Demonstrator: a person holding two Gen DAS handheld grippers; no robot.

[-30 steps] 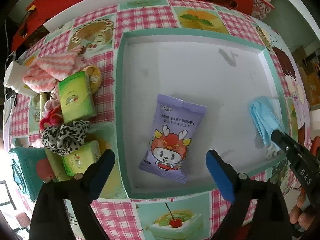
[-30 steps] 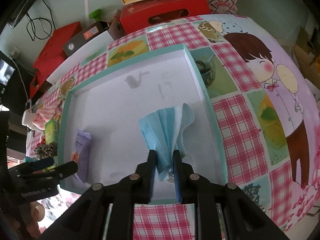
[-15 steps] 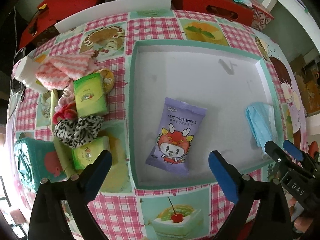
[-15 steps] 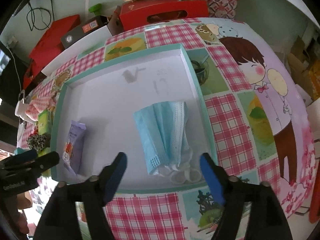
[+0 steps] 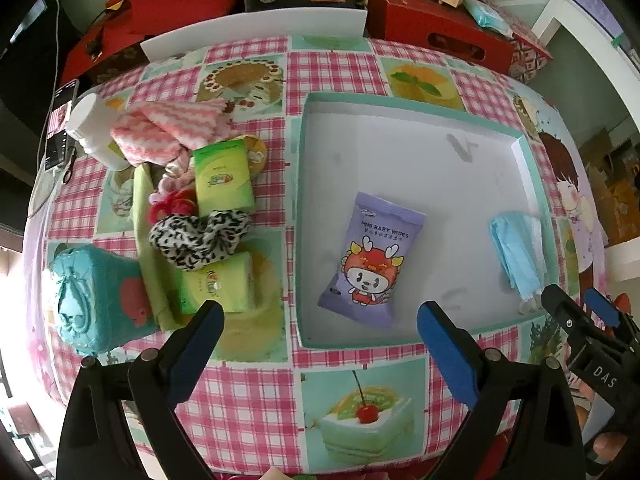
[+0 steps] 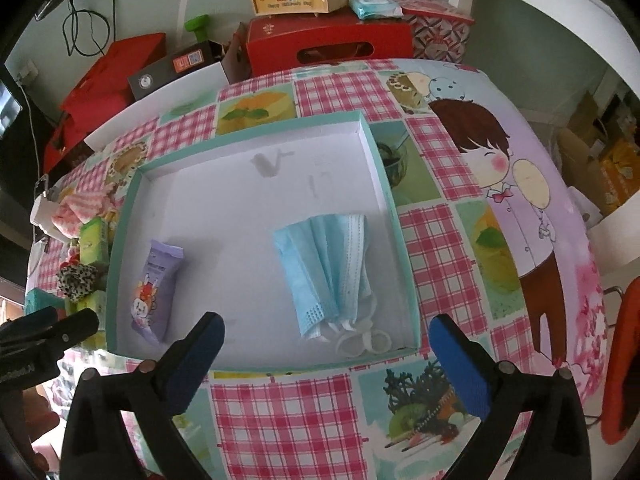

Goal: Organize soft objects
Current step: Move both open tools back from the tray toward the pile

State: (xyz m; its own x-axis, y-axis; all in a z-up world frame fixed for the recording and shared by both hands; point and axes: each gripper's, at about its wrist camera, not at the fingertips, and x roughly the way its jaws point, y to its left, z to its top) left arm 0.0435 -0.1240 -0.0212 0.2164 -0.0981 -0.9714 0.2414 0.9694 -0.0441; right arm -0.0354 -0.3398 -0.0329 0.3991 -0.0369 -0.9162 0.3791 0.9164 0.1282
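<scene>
Both grippers spread, holding nothing, at the tray's near edge.
Right gripper [image 6: 326, 354] jaws wide, just short of the mask [image 6: 326, 270] lying in the tray [image 6: 124, 240] by its right wall. Left gripper [image 5: 320, 338] wide too; wipes [image 5: 370, 258] lie mid-tray. Scrunchie [image 5: 198, 236], tissue packs [image 5: 222, 178] and cloth [image 5: 168, 130] sit left of the tray.

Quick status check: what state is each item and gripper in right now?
left gripper: open, empty
right gripper: open, empty
face mask: released, lying in tray
baby wipes pack: sealed, flat in tray
tray: open-topped
leopard scrunchie: outside tray, on the pile
</scene>
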